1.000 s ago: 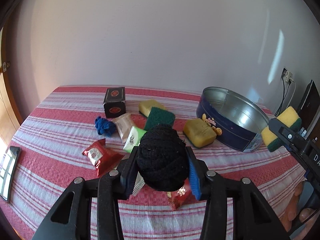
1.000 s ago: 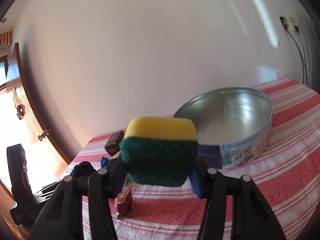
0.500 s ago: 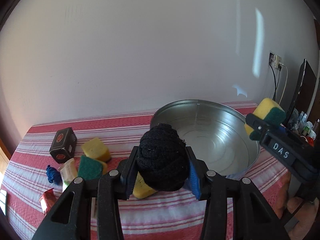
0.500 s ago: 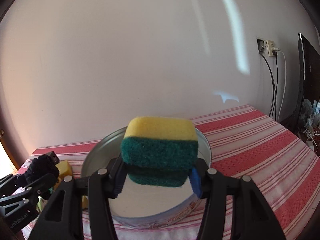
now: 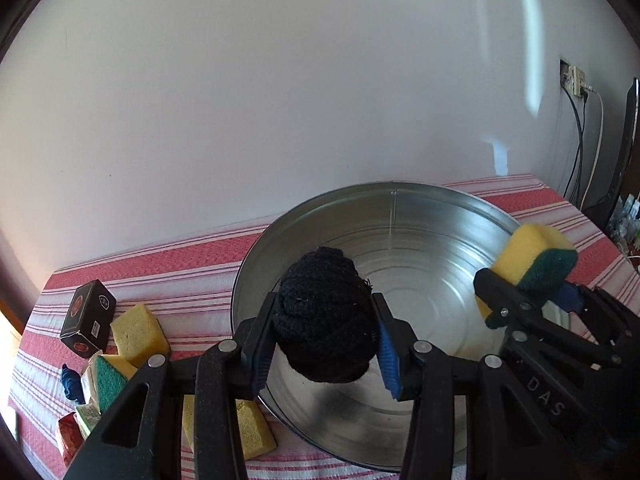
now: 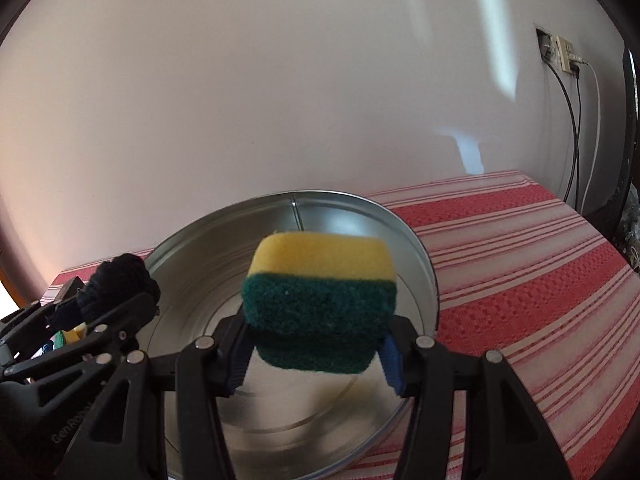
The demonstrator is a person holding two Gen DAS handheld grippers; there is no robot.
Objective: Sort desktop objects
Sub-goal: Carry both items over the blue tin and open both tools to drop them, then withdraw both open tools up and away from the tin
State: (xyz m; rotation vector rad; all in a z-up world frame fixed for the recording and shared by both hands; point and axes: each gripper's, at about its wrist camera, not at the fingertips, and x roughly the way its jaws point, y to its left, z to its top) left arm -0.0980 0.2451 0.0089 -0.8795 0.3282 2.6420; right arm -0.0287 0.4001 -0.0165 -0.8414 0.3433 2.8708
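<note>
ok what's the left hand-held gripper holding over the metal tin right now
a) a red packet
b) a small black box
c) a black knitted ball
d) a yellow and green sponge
c: the left hand-held gripper is clamped on the black knitted ball above the metal tin; the sponge is in the right hand-held gripper.

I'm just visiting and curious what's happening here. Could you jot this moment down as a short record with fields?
left gripper: shut on a black knitted ball, held over the round metal tin
right gripper: shut on a yellow-and-green sponge, also over the tin
tin contents: nothing visible inside
left on striped tablecloth: black box, yellow sponges, small packets, blue bundle
</note>
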